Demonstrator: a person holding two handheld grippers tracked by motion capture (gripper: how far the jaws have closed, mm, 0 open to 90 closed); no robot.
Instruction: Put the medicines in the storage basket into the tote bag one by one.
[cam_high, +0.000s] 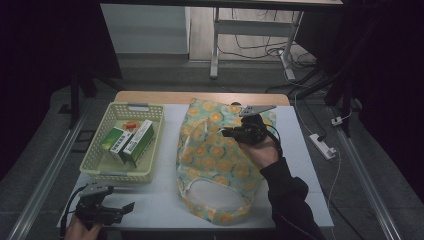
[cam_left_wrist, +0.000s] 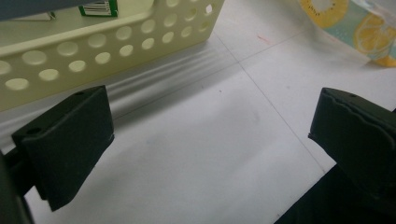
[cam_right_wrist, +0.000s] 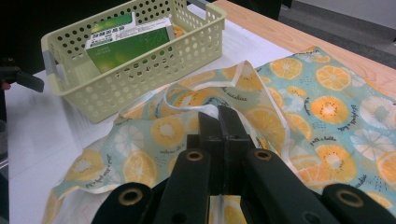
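Up close, right gripper (cam_right_wrist: 219, 116) pinches thin fruit-print bag (cam_right_wrist: 299, 98); left gripper (cam_left_wrist: 210, 140) gapes empty; perforated plastic basket (cam_right_wrist: 140, 79) far left.

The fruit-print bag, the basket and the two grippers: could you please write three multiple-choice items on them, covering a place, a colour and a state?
1. Where do the green boxes lie?
A. in the basket
B. on the bag
C. on the floor

2. What colour is the basket?
A. red
B. pale yellow-green
C. black

3. How does the right gripper stand?
A. wide open above the basket
B. shut on the bag
C. lying loose on the table

Answers:
1 A, the boxes sit inside its perforated walls.
2 B, all views show that tint.
3 B, its jaws meet on a fold of the print cloth, while the left gripper is open.
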